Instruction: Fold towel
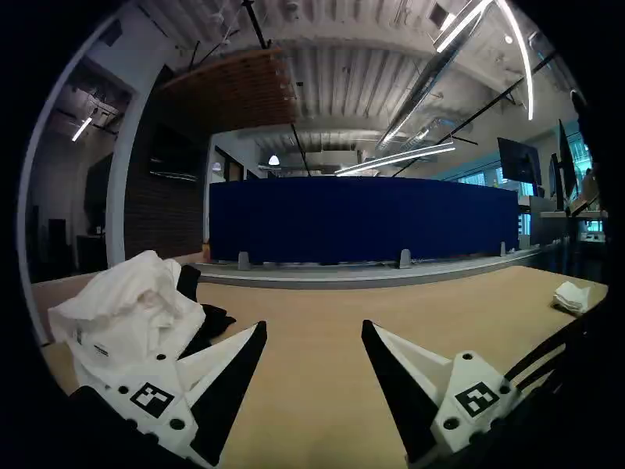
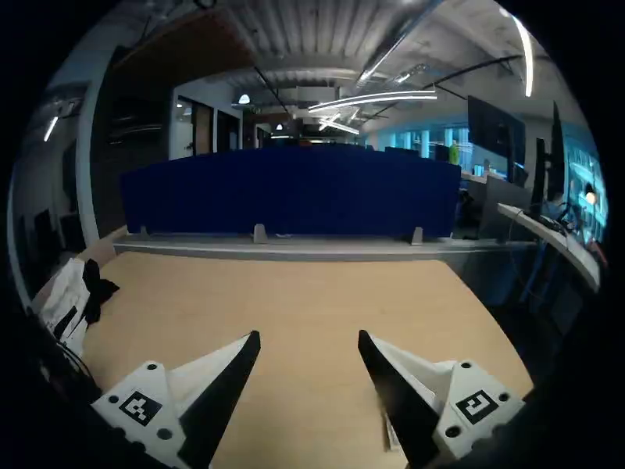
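Observation:
A crumpled white towel (image 1: 129, 301) lies heaped on the wooden table (image 1: 328, 313) at the left of the left gripper view, just beyond the left finger. Black cloth (image 1: 209, 320) pokes out beside it. My left gripper (image 1: 313, 324) is open, with bare tabletop between its fingers. In the right gripper view the white towel (image 2: 62, 301) sits at the table's far left edge, with black cloth (image 2: 98, 293) against it. My right gripper (image 2: 308, 334) is open over the table (image 2: 297, 297) and holds nothing.
A small crumpled white cloth (image 1: 572, 297) lies at the table's right corner. A long blue partition (image 1: 359, 219) runs along the far edge on a grey ledge (image 2: 312, 246). Desks with monitors (image 2: 496, 129) stand off to the right.

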